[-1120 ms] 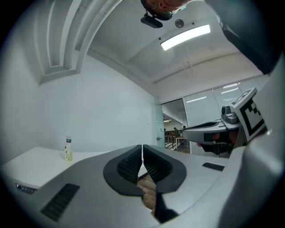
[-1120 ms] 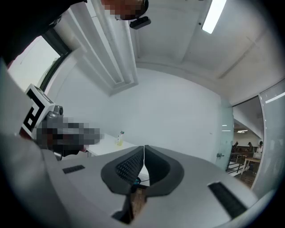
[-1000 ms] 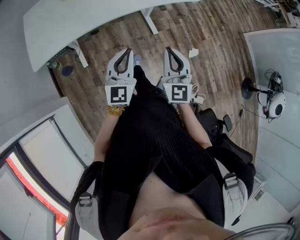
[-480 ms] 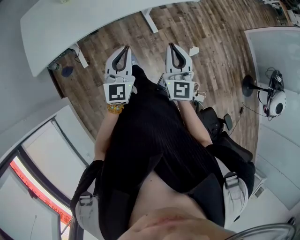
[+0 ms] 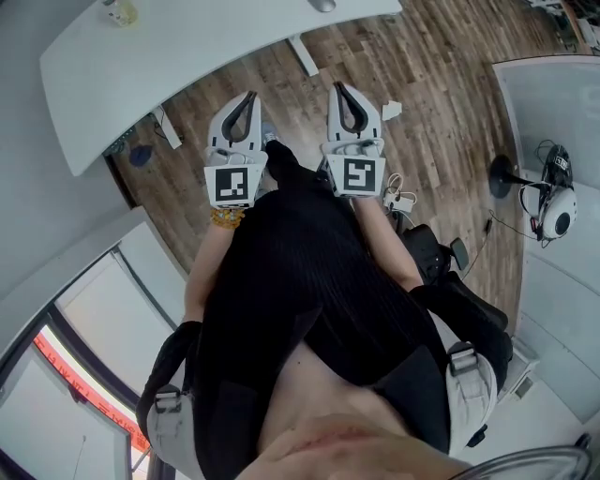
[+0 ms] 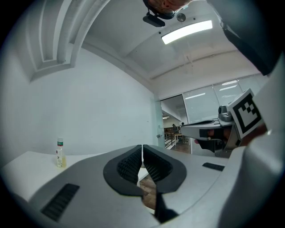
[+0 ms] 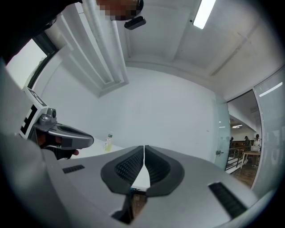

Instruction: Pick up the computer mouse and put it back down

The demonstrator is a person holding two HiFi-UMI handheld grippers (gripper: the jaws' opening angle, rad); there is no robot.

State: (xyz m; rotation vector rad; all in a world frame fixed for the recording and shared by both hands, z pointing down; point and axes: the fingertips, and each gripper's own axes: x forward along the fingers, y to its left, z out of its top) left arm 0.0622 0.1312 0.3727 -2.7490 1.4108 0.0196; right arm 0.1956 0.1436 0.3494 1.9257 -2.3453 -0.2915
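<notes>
The left gripper (image 5: 250,96) and the right gripper (image 5: 339,87) pointed level over the wooden floor (image 5: 431,103), side by side. Each had its jaws pressed together on nothing. Compared with a second before, more of the white table (image 5: 206,47) showed. A small bottle (image 5: 120,11) and the computer mouse (image 5: 322,5), a grey sliver at the top edge, had come into view on it, well ahead of both grippers.

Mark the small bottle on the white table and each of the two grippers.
bottle (image 6: 59,156): left gripper view, on its body below the cap.
left gripper (image 5: 251,96): head view, where its closed tips meet.
right gripper (image 5: 338,87): head view, where its closed tips meet.
</notes>
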